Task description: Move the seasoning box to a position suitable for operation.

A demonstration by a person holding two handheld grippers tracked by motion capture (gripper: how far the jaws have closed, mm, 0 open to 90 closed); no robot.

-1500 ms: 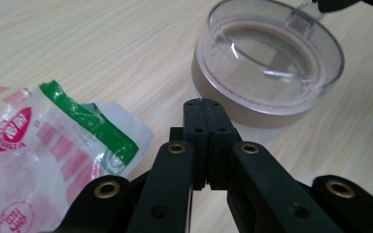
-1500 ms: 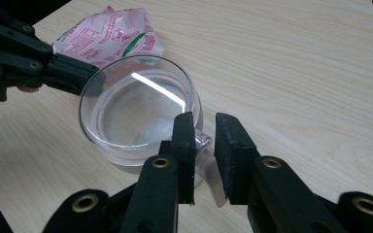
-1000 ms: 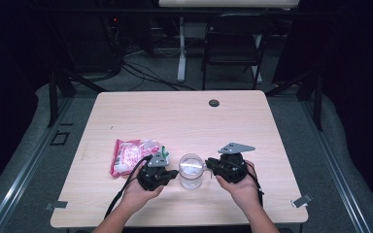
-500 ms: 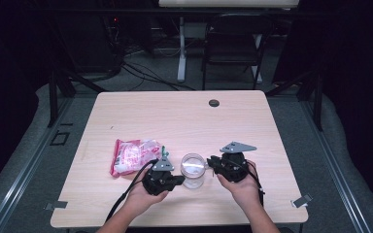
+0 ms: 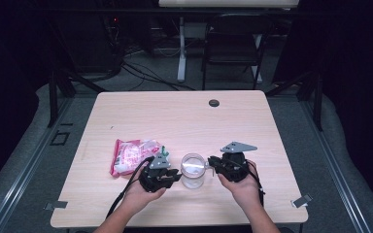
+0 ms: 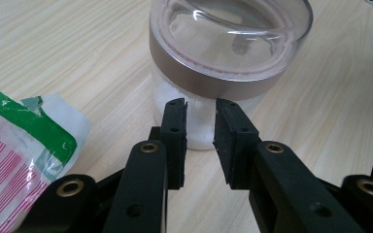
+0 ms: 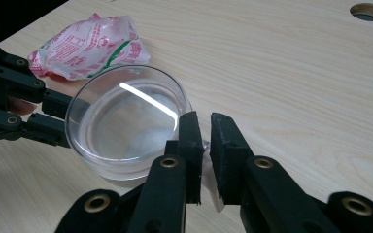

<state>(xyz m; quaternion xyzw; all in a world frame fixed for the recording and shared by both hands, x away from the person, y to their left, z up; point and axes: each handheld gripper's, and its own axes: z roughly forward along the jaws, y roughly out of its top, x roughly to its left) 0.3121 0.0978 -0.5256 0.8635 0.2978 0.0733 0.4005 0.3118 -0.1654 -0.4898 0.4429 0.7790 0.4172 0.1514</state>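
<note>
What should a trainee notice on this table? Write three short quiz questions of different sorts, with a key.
1. True or false: the clear jar stands with its lid off.
2. In the high view, where does the pink-and-white bag lie relative to the jar? A: to its left. B: to its right. C: beyond it, at the far edge.
3. What is set into the table top near its far edge?

Key:
1. False. The lid sits on the jar, above a bronze band.
2. A.
3. A small round dark hole.
</note>
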